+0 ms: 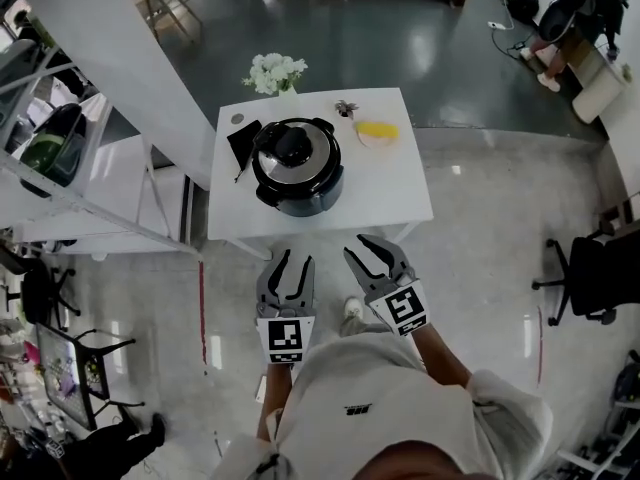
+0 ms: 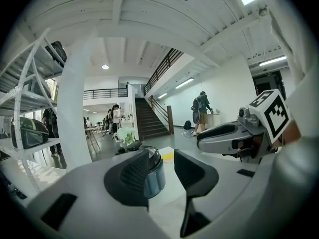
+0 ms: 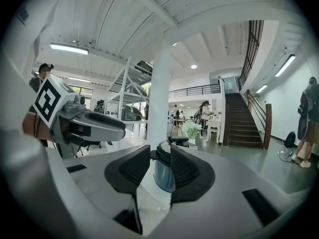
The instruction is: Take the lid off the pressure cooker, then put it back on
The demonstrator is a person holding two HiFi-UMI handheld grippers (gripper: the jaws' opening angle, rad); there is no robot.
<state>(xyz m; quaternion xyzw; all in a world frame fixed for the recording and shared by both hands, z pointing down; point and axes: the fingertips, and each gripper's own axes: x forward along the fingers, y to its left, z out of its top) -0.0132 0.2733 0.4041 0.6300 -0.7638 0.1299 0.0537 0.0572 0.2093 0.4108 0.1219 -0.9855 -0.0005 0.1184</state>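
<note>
A dark pressure cooker (image 1: 297, 168) stands on a small white table (image 1: 390, 198) with its black lid (image 1: 290, 146) on. Both grippers hover side by side short of the table's near edge, pointing at the pot without touching it. The jaws of my left gripper (image 1: 296, 258) sit close together with nothing between them. My right gripper (image 1: 368, 250) is the same, with only a narrow slit and nothing held. In the left gripper view the cooker (image 2: 155, 176) shows past the left gripper (image 2: 162, 171). In the right gripper view the cooker (image 3: 163, 176) shows behind the right gripper (image 3: 159, 168).
On the table lie a black pouch (image 1: 243, 140), a yellow item on a white plate (image 1: 376, 130) and white flowers (image 1: 275, 71) at the far edge. A white metal rack (image 1: 60, 188) stands left and an office chair (image 1: 590, 278) right. People stand far off.
</note>
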